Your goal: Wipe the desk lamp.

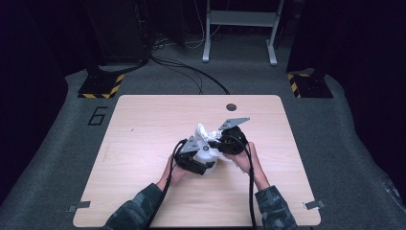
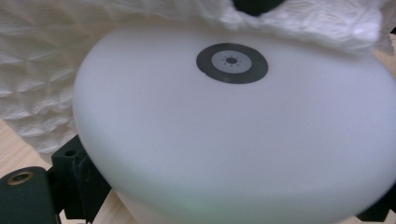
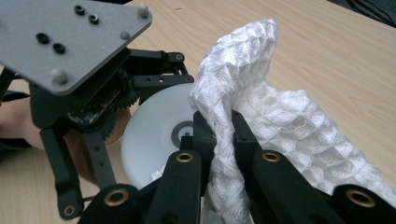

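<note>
two grippers meet mid-table (image 1: 143,124) — left gripper (image 1: 203,160) with jaws spread wide around a white domed lamp (image 2: 224,140), right gripper (image 3: 219,140) clamped on a white waffle cloth (image 3: 280,116).

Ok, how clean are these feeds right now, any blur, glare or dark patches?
High view: table evenly lit, surroundings near black, grippers small. Left gripper view: white lamp so close it is soft and washed out; only its dark ring mark reads clearly. Right gripper view: cloth weave sharp, no glare, near jaws slightly soft.
</note>
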`<state>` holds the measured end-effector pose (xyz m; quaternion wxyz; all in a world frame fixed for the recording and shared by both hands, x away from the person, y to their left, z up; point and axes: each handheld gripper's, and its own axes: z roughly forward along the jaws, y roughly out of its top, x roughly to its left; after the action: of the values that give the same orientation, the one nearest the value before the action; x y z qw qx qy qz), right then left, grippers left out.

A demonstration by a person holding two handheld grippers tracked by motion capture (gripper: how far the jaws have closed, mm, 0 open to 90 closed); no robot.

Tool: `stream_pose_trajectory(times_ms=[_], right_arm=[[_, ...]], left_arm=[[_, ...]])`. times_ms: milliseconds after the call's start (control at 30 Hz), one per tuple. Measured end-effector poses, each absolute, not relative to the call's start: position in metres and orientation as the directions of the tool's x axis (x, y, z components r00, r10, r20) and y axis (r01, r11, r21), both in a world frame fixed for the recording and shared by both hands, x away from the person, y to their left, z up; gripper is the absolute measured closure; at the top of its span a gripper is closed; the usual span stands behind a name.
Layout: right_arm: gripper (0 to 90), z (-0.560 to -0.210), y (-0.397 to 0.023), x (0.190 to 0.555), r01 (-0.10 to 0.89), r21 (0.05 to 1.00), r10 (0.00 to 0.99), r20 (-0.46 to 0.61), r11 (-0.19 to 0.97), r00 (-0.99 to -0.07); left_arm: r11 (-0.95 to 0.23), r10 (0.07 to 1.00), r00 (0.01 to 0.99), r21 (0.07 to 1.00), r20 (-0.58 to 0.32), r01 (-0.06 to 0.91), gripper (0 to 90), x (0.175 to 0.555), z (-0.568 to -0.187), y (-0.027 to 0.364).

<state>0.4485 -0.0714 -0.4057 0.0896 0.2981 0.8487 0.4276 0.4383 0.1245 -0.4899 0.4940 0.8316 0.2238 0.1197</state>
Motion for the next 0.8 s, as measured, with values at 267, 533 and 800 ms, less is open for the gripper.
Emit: stream_pose_trajectory(times_ms=[267, 533, 800], right_arm=[[84.8, -0.406, -0.057, 0.454, 0.420, 0.781, 0.578, 0.093, 0.463, -0.811], [84.8, -0.407, -0.047, 0.450, 0.410, 0.780, 0.540, 0.111, 0.472, -0.834], [84.9, -0.408, -0.050, 0.444, 0.396, 0.783, 0.509, 0.119, 0.480, -0.852]], left_arm=[[-0.408, 0.493, 0.870, 0.877, -0.023, 0.255, 8.6, 0.438, -0.490, 0.124], [-0.417, 0.492, 0.870, 0.875, -0.010, 0.245, 8.6, 0.439, -0.490, 0.125], [-0.416, 0.488, 0.873, 0.876, -0.009, 0.242, 8.6, 0.439, -0.490, 0.125]])
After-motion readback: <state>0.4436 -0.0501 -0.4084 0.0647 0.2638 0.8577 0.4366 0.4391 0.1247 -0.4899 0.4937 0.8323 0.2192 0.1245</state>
